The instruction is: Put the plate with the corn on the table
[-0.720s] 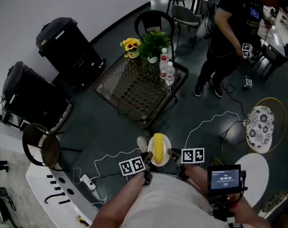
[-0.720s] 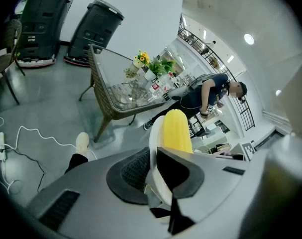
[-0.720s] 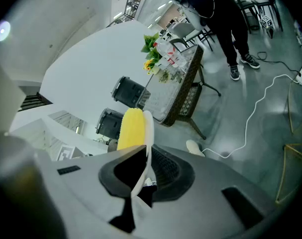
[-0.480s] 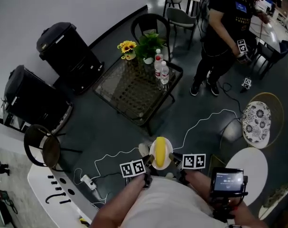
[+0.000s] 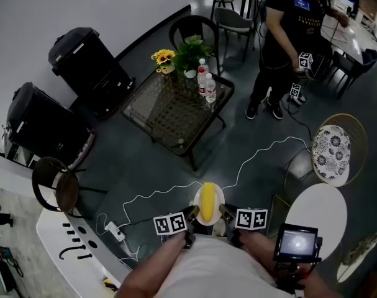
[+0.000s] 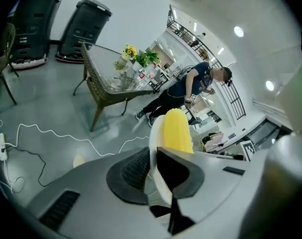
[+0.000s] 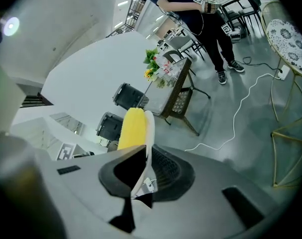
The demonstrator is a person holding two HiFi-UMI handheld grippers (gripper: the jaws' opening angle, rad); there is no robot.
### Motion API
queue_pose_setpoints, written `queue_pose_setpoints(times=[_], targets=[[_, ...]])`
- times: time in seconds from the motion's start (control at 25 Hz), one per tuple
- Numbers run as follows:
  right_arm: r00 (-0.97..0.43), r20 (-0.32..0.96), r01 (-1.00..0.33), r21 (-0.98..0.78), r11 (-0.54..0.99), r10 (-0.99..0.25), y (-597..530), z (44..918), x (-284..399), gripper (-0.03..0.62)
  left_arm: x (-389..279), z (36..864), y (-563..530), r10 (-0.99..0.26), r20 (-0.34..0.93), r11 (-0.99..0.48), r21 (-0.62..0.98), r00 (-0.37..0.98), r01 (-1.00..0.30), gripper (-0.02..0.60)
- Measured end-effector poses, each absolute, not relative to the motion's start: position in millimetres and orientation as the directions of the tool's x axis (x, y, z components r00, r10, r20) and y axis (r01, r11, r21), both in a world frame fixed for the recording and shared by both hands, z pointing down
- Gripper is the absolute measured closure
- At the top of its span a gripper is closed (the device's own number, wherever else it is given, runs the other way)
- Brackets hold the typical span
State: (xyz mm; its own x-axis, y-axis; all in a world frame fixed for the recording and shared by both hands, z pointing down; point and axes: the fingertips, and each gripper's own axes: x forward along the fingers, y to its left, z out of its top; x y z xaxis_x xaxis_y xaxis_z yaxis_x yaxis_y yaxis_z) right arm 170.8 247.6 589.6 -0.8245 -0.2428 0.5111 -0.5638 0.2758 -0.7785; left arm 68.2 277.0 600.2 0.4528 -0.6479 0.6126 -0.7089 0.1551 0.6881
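Note:
A white plate (image 5: 217,198) carrying a yellow corn cob (image 5: 207,202) is held level in front of me, above the dark floor. My left gripper (image 5: 192,213) is shut on the plate's left rim and my right gripper (image 5: 224,212) is shut on its right rim. In the left gripper view the plate (image 6: 154,148) stands edge-on between the jaws with the corn (image 6: 176,131) behind it. The right gripper view shows the plate rim (image 7: 148,133) and corn (image 7: 132,128) likewise. The glass-topped wicker table (image 5: 169,113) stands well ahead of me.
The table's far corner carries sunflowers (image 5: 163,58), a green plant (image 5: 190,50) and two water bottles (image 5: 206,82). A white cable (image 5: 256,156) snakes over the floor. Two black bins (image 5: 82,58) stand left, a person (image 5: 290,30) stands right, a patterned chair (image 5: 329,153) beside.
The view has shifted: the table and person sit slightly higher and farther in frame, and the plate with corn appears a little lower. Both grippers keep their hold on the plate.

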Motion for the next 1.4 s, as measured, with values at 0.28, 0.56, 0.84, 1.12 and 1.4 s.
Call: queue_pose_setpoints(times=[0.28,0.56,0.84,1.12,1.4], targets=[[-0.83,0.501,-0.557,-0.768,0.316,-0.244,264.1,586.5,167.1,0.553,63.9,594.4,293.4,-0.655,0.611,0.151,0.681,0.443,-0.716,0.531],[-0.827,0.513,-0.562,-0.751,0.346,-0.229,259.7,592.1,161.4,0.553,56.9,599.7,293.5,-0.672,0.6,0.158,0.689,0.434,-0.708,0.531],[-0.833,0.517,-0.551,-0.749,0.368,-0.196,254.8,585.1,146.0,0.553,44.9,592.5,289.7,-0.687,0.593,0.17,0.692,0.42,-0.701,0.531],[-0.833,0.521,-0.551,-0.748,0.371,-0.186,258.2,584.8,145.7,0.553,45.0,593.1,293.4,-0.683,0.602,0.179,0.687,0.414,-0.704,0.531],[-0.835,0.514,-0.549,-0.753,0.362,-0.198,255.6,585.5,146.3,0.553,45.8,596.5,288.4,-0.674,0.604,0.167,0.685,0.425,-0.709,0.529]])
